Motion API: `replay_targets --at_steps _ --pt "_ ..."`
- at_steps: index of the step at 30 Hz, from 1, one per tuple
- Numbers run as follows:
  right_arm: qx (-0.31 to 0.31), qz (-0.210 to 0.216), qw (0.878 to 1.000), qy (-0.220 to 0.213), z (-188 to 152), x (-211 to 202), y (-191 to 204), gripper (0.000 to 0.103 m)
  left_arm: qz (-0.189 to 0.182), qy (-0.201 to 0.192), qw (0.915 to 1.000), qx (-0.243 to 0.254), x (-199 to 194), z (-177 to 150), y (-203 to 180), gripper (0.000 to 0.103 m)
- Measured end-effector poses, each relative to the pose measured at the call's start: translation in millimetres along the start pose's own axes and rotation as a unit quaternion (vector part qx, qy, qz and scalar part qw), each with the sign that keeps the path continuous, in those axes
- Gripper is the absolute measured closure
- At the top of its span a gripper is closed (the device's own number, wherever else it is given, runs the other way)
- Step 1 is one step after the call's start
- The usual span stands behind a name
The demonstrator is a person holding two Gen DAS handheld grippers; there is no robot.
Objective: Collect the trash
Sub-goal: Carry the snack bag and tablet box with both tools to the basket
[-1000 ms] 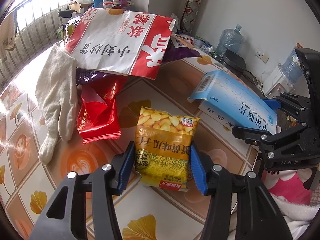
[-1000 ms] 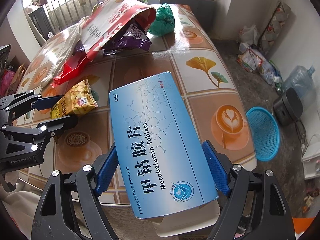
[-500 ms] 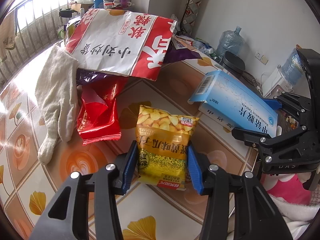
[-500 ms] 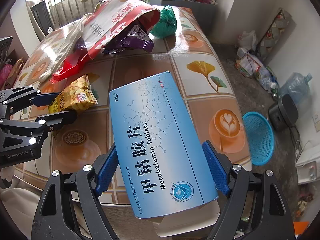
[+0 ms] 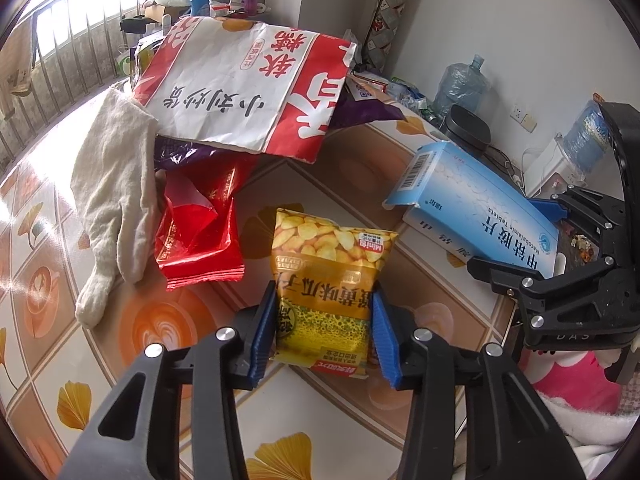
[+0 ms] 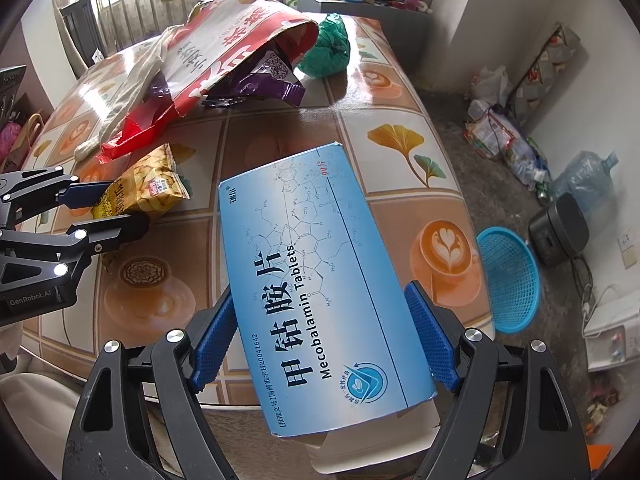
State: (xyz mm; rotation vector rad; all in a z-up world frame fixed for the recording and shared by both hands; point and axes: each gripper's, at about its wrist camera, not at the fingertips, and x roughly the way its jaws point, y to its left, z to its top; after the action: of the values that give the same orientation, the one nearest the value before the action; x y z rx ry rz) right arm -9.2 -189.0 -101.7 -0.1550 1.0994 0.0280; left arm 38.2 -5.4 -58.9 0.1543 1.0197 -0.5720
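The snack packet (image 5: 326, 280) and red wrapper (image 5: 198, 236) are glossy, crinkled plastic film. The glove (image 5: 114, 200) is rough cloth; the medicine box (image 6: 320, 280) smooth card; the bench (image 6: 400, 92) shiny.

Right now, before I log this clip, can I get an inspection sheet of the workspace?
Surface: table with a glossy coffee-and-leaf print cloth.
Job's things: yellow snack packet between the left tongs; blue tablet box in the right tongs; red wrapper and purple wrapper on the table.
Clutter: big red-and-white bag, white glove, green bag.
Grippers: left tongs closed on the packet; right tongs closed on the box.
Cables: white cord on the floor by the wall.
Surroundings: blue mesh basket, water jug, black cooker, floor litter.
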Motion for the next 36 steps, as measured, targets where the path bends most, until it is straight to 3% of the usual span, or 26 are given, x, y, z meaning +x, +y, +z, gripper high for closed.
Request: replay_targets --at_steps 19,36 --pt "0.017 -0.001 1.000 -0.017 -2.1 -12.0 -11.1 0.027 -0.012 -0.012 0.9998 -0.008 -11.0 0.4 -1.7 0.063" --pt "0.100 -0.001 0.991 -0.086 5.7 -46.4 -54.9 0.027 -0.057 -0.069 0.9959 0.011 -55.0 27.9 -23.0 0.064"
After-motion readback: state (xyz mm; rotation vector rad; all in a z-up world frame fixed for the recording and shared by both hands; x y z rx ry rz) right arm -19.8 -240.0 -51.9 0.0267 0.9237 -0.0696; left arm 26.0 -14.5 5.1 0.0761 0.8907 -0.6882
